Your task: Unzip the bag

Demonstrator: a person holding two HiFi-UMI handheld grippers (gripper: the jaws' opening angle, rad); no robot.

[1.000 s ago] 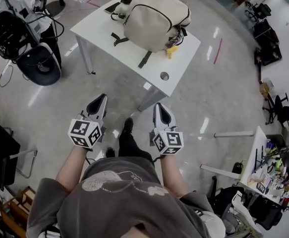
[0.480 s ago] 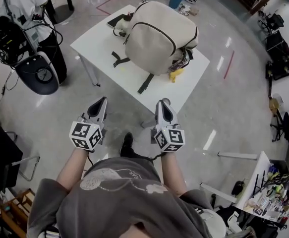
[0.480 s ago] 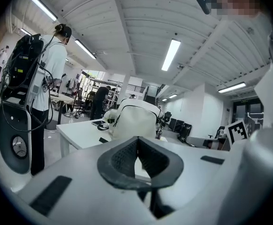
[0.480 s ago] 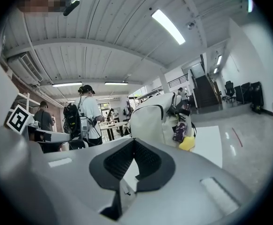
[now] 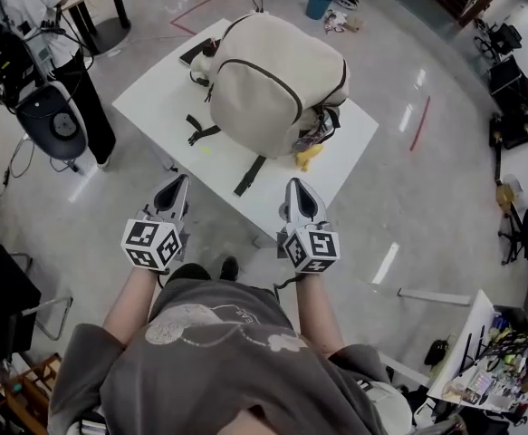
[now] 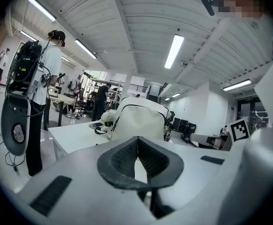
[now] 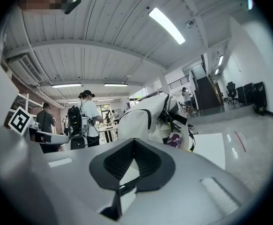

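A cream backpack [image 5: 273, 84] with a dark zipper line lies on the white table [image 5: 159, 98]; black straps trail off its near side. It also shows ahead in the left gripper view as the backpack [image 6: 138, 121] and in the right gripper view as the backpack [image 7: 143, 118]. My left gripper [image 5: 178, 185] hangs short of the table's near edge, shut and empty. My right gripper [image 5: 301, 191] is level with it at the table's near corner, shut with nothing held. Both are well apart from the bag.
A yellow charm [image 5: 309, 157] hangs at the bag's near right side. A phone [image 5: 196, 53] lies at the table's far left. A person with a black backpack rig [image 5: 14, 34] stands at the left beside a round dark device [image 5: 53, 120]. A desk with clutter [image 5: 481, 370] stands at lower right.
The table and bag have come closer in the head view as I step forward. Both grippers now reach the table's near edge.
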